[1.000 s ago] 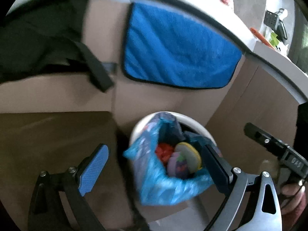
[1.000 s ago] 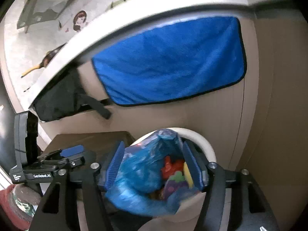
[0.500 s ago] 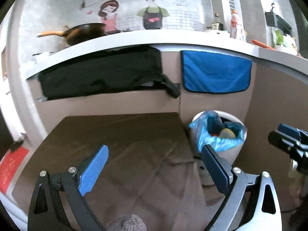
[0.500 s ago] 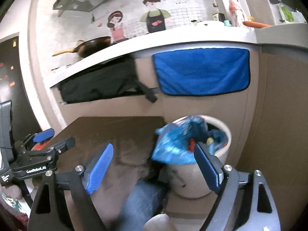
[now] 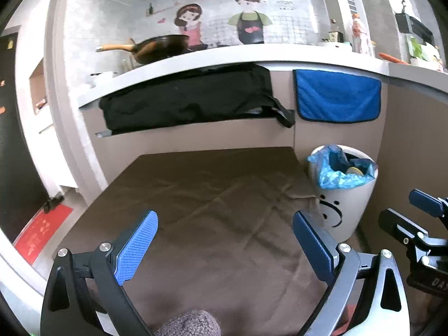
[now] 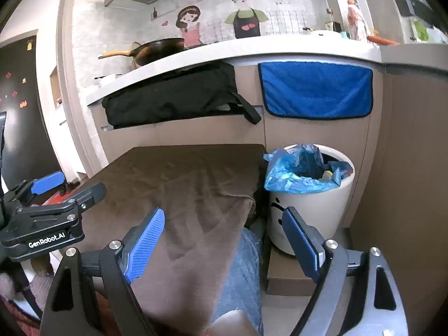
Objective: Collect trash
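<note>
Both hand-held grippers, left [image 5: 225, 247] and right [image 6: 222, 240], spread and empty; desk [image 5: 210, 196] looks bare, bin [image 6: 310, 196] filled: scan for leftovers.

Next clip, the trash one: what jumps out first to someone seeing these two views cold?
The white bin with its frowning face and crumpled blue liner, standing right of the brown-covered table. Behind it, a bright blue cloth hangs on the cabinet front beside a black bag under the counter. Both the left gripper and right gripper are open and empty.
</note>
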Tool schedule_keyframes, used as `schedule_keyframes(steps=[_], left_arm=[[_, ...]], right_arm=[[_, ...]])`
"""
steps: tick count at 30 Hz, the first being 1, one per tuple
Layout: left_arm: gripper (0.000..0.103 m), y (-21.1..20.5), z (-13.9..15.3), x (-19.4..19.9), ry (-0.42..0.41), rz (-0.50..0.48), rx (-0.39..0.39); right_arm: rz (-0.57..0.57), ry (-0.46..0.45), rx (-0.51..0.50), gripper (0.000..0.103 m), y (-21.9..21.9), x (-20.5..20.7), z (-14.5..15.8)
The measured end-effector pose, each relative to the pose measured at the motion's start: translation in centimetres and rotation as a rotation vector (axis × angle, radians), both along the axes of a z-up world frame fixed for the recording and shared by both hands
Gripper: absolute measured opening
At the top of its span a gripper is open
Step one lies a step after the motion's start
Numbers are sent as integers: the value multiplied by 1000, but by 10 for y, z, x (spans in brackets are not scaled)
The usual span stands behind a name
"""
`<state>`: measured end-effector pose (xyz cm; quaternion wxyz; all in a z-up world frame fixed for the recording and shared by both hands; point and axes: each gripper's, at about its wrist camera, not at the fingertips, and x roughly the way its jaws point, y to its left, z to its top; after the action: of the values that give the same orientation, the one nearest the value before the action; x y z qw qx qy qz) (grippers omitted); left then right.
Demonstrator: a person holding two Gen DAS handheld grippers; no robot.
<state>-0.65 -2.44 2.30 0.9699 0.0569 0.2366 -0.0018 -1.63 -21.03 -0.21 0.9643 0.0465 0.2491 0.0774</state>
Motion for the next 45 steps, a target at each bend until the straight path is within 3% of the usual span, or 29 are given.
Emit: schedule_keyframes(steps=[10, 45], left_arm=[[97, 13, 1, -15, -28, 10, -36], [97, 15, 8, -22, -59, 25, -56]], right_arm=[[8, -26, -23, 84, 12, -9, 3], [21, -58, -37, 84, 14, -13, 11]])
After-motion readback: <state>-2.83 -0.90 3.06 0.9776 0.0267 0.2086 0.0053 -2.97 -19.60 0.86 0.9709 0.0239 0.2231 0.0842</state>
